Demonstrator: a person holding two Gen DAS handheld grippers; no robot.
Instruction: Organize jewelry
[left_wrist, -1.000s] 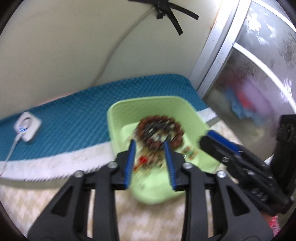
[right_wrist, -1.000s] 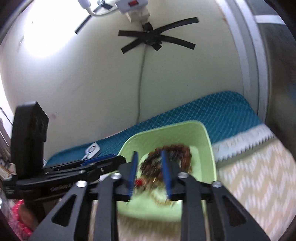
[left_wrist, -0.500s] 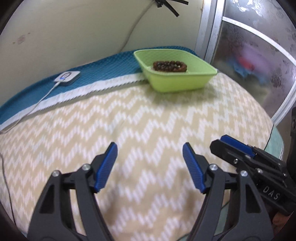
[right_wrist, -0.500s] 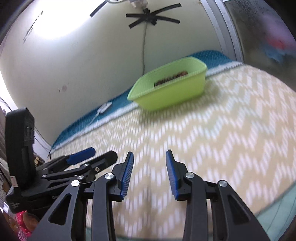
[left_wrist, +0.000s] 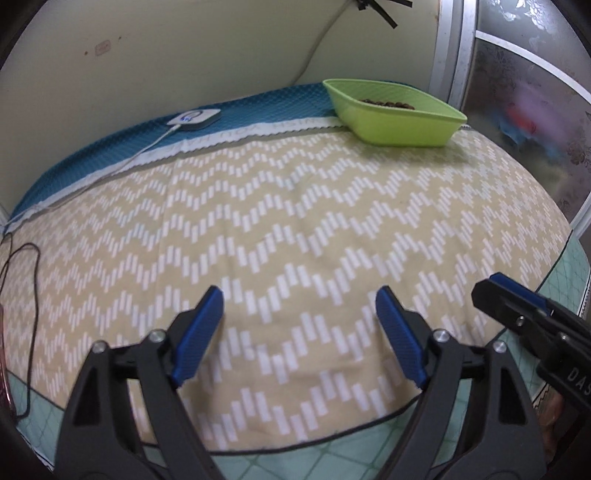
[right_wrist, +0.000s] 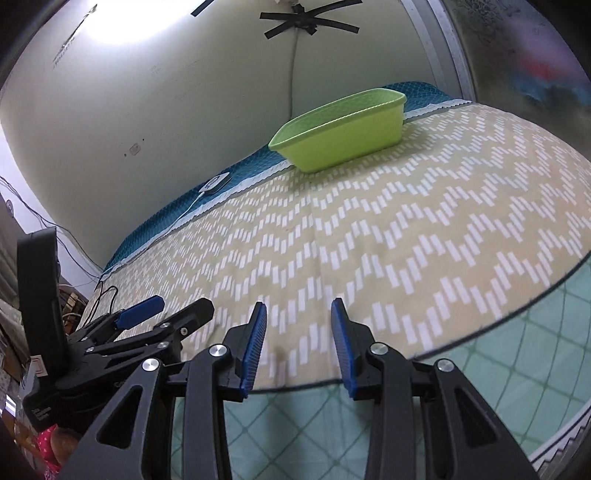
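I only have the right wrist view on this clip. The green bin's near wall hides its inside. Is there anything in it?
Observer: Yes. The left wrist view looks over the rim of the green bin, and brown beads lie inside.
Operator: Is anything between the left gripper's fingers? I see it only from the side.
Observer: Nothing. The left gripper shows only the zigzag cloth between its jaws, which are opening wide.
Operator: Where does that black cord at my left edge go?
Observer: In the left wrist view the black cord loops over the cloth's edge and drops toward the mint-green mat.
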